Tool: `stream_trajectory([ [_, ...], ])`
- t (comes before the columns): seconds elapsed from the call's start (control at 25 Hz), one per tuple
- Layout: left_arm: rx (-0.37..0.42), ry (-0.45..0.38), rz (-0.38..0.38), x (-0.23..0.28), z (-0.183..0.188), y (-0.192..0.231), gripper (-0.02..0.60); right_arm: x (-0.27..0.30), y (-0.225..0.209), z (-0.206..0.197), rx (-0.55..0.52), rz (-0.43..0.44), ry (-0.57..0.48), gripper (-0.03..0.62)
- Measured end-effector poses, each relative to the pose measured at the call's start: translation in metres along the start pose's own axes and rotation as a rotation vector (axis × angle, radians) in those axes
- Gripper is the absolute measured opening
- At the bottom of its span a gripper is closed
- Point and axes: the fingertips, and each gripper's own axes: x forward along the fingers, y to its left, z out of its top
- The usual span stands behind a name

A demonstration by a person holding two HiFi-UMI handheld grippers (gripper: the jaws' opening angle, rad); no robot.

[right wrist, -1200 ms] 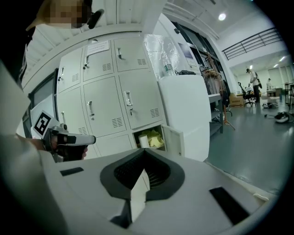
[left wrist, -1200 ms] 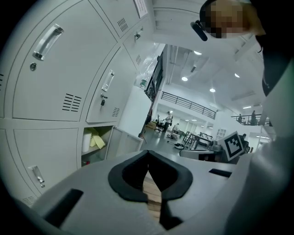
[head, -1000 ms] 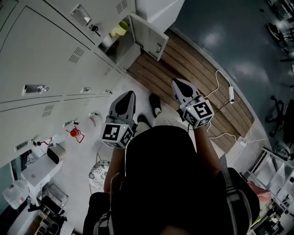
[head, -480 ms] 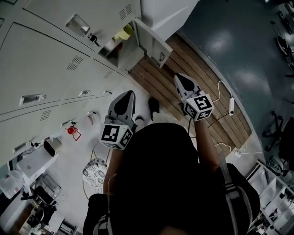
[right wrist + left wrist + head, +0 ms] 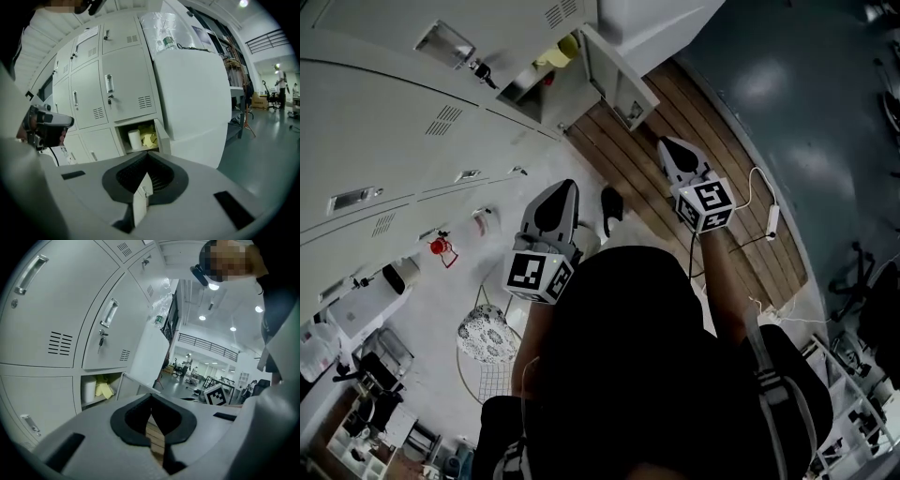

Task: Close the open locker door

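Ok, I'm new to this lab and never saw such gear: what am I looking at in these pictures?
A person holds a two-jaw gripper in each hand; there is no robot arm. The top-down picture comes from a camera on their head and shows the left gripper and right gripper from behind. The other two come from cameras riding on each gripper, looking along its jaws. Both pairs of jaws are together, holding nothing. Ahead stand grey lockers; one locker door hangs open, with a white roll and a yellow item inside.
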Motion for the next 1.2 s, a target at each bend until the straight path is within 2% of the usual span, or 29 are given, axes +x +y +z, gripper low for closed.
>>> stream_trajectory([
  [0.4,-0.005,0.023,0.009,0.003,-0.005,-0.012,0.018,0.037,-0.039,-0.037,-0.035,-0.038,0.009,0.003],
  [0.88,-0.012,0.048,0.016,0.007,-0.018,-0.014,0.018,0.076,-0.060,-0.087,-0.094,-0.040,0.130,0.005],
  [1.2,-0.019,0.077,0.015,0.003,-0.030,-0.018,0.018,0.091,-0.070,-0.103,-0.101,-0.038,0.169,0.005],
])
